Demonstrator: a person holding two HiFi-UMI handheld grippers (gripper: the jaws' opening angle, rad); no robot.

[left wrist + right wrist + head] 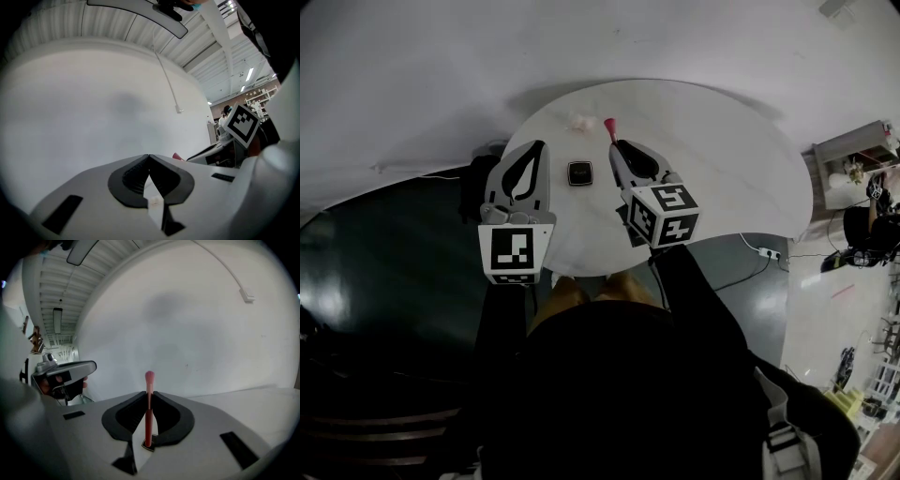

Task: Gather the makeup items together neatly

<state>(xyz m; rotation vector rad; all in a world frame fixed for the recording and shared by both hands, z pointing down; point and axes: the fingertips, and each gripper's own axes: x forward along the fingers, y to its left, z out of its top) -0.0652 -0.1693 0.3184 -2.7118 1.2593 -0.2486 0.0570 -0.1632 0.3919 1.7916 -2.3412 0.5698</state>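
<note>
- From the person's head: looks forward and steeply down onto the round table [741, 178], with the left gripper [539, 146] and right gripper [616, 146] both in frame, at arm's reach below the lens.
- From the left gripper: sits just behind the jaws and faces level along them toward a pale wall [93, 103]; jaws very near, filling the lower frame.
- From the right gripper: sits just behind the jaws and faces along them at a pale wall likewise; brush [149, 380] dead ahead between them.
- Shared: right gripper showing to the right of the left jaws, left gripper showing to the left of the right jaws; both tools and the brush also under the head view.
</note>
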